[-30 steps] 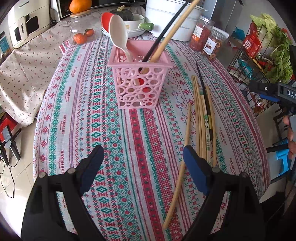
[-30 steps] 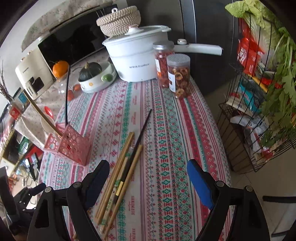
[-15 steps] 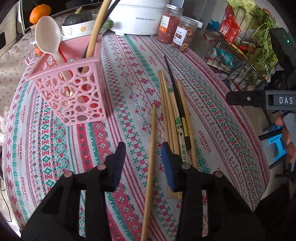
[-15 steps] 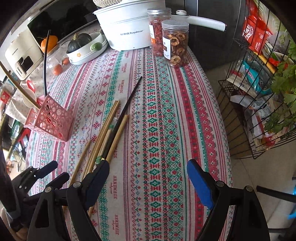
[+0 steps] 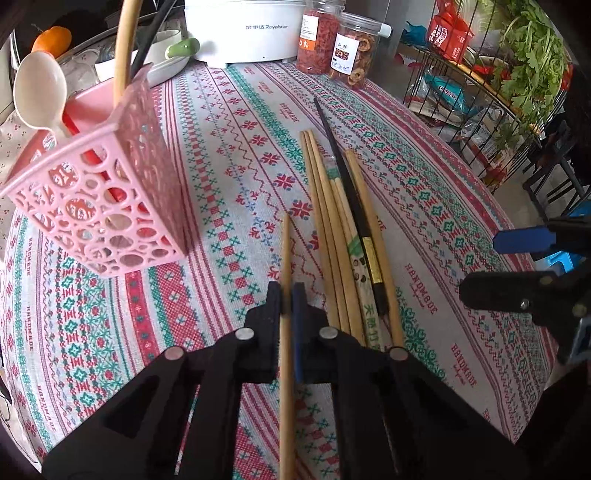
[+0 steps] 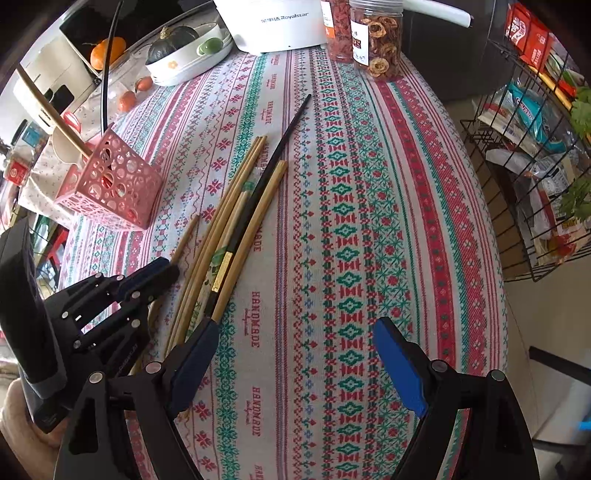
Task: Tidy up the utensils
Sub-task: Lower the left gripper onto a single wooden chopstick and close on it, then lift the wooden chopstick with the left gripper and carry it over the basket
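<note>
A single wooden chopstick (image 5: 285,251) lies on the patterned tablecloth, and my left gripper (image 5: 286,295) is closing tight on it, pads pressing both its sides. Right beside it lies a bundle of wooden chopsticks (image 5: 343,229) with one black chopstick (image 5: 340,158) among them. The pink openwork basket (image 5: 110,206) stands to the left, holding a white spoon (image 5: 38,92) and two long chopsticks. My right gripper (image 6: 295,332) hovers open over bare cloth, its left finger just by the near ends of the bundle (image 6: 236,206). The left gripper (image 6: 162,269) shows at the right wrist view's left.
At the table's far side stand a white pot (image 5: 243,29), two jars (image 5: 351,51) and a bowl with a squash (image 6: 184,55). A wire rack (image 6: 517,147) with packets and greens stands off the table's right edge.
My left gripper came down over the lone chopstick and went from wide open to shut on it. My right gripper sank toward the table, staying open.
</note>
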A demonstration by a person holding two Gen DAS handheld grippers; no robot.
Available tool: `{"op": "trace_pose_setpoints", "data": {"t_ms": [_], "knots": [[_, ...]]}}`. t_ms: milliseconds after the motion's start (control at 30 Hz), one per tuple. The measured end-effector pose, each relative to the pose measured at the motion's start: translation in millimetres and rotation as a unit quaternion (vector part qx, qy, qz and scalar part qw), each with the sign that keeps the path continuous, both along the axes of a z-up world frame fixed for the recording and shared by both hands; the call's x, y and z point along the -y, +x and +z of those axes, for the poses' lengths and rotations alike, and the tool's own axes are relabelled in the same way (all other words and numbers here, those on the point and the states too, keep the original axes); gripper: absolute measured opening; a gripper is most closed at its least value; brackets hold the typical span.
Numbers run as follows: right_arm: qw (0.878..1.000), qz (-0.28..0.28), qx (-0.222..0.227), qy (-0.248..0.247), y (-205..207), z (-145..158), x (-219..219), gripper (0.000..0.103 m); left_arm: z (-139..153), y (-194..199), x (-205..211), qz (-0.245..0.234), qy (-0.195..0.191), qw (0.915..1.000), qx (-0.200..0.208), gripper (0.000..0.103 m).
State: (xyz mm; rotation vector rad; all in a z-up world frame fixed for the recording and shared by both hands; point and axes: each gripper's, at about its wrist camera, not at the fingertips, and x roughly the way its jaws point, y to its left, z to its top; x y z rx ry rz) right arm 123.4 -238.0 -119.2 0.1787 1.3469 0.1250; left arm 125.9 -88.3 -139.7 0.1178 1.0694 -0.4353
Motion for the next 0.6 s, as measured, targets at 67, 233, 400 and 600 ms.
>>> {"op": "trace_pose_setpoints", "data": {"t_ms": [67,233,400,600], "knots": [[1.0,-0.006,-0.003,0.006,-7.8,-1.2,-5.3,0.087,1.7,-5.6,-6.6,0.002,-0.006,0.9999,-0.01,0.007],[1.0,-0.007,0.0,0.018,-31.3,-3.4,-27.4,0.087,9.1,-23.5,-24.3,-0.002,-0.009,0.9999,-0.013,0.007],[1.0,0.005,0.001,0.029,-55.5,-12.2,-51.9,0.086,13.9,-35.0,-47.5,0.02,-0.003,0.9994,-0.029,0.007],[1.0,0.019,0.018,-0.009,-75.5,-20.7,-69.7,0.073,12.7,-40.1,-70.8,0.046,0.003,0.9975,-0.054,0.007]]}}
